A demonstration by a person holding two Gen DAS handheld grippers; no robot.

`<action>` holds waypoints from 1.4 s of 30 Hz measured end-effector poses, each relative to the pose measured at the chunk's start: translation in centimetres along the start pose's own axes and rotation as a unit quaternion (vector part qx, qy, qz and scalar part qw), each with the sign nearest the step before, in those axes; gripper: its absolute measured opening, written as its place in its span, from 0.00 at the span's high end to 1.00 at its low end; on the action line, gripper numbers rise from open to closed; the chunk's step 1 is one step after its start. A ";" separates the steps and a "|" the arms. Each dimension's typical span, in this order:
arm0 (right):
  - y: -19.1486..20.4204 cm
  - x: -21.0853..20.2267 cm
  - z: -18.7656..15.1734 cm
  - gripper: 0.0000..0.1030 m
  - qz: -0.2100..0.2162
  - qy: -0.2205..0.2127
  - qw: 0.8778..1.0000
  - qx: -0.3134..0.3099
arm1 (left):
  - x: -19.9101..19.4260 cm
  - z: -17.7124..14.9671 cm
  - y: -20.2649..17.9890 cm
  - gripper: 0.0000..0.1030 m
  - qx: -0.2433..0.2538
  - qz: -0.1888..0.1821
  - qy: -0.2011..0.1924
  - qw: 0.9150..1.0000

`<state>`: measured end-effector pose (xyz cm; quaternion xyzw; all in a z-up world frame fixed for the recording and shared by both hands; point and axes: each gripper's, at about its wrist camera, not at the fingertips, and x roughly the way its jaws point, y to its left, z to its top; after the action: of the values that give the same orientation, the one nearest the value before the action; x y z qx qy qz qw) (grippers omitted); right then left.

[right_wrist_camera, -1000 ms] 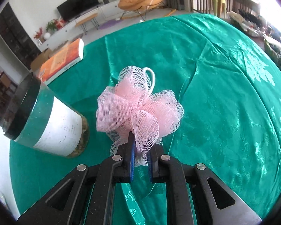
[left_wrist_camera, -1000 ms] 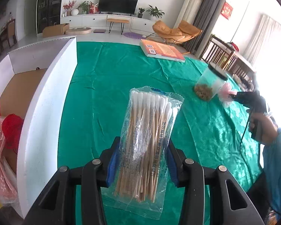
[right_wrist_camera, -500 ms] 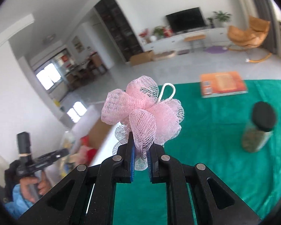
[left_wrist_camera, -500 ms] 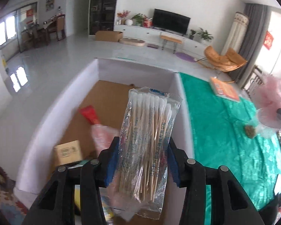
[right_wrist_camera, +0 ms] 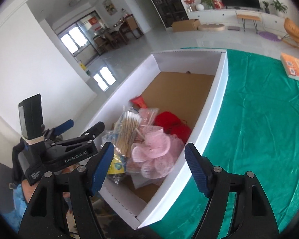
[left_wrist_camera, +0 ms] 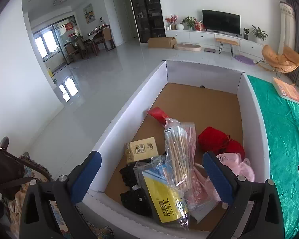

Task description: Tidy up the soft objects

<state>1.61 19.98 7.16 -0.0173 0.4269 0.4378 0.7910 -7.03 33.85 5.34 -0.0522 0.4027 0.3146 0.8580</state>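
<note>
My left gripper (left_wrist_camera: 151,171) hangs over the near end of the white cardboard box (left_wrist_camera: 251,119), its jaws opening with nothing pressed between them. The clear pack of cotton swabs (left_wrist_camera: 179,155) lies loose in the box below it, on a yellow packet (left_wrist_camera: 163,201). My right gripper (right_wrist_camera: 149,155) is also above the box, jaws opening, pads off the pink mesh puff (right_wrist_camera: 155,151). The puff rests in the box beside red yarn (right_wrist_camera: 175,123) and the cotton swabs (right_wrist_camera: 127,131). The left gripper (right_wrist_camera: 86,123) shows at the left of the right wrist view.
The box also holds a red packet (left_wrist_camera: 157,113), a small tan carton (left_wrist_camera: 141,151) and black items (left_wrist_camera: 133,197). Green cloth (right_wrist_camera: 259,119) covers the table right of the box, with an orange book (right_wrist_camera: 295,69) far off. A dark bag (left_wrist_camera: 6,169) sits at the left.
Both grippers swung from the green table to above the box. The left jaws opened and dropped the swab pack; the right jaws opened and dropped the pink puff. Both now lie in the box.
</note>
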 end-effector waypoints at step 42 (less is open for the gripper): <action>3.2 1.0 -1.0 0.25 -0.093 0.028 0.990 -0.098 | -2.2 -0.3 -0.2 0.02 0.002 0.052 -0.012 0.999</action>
<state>-1.06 22.27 6.95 -0.1463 0.4007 0.4014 0.8105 -8.15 32.50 6.70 -0.0253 0.3956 0.3585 0.8452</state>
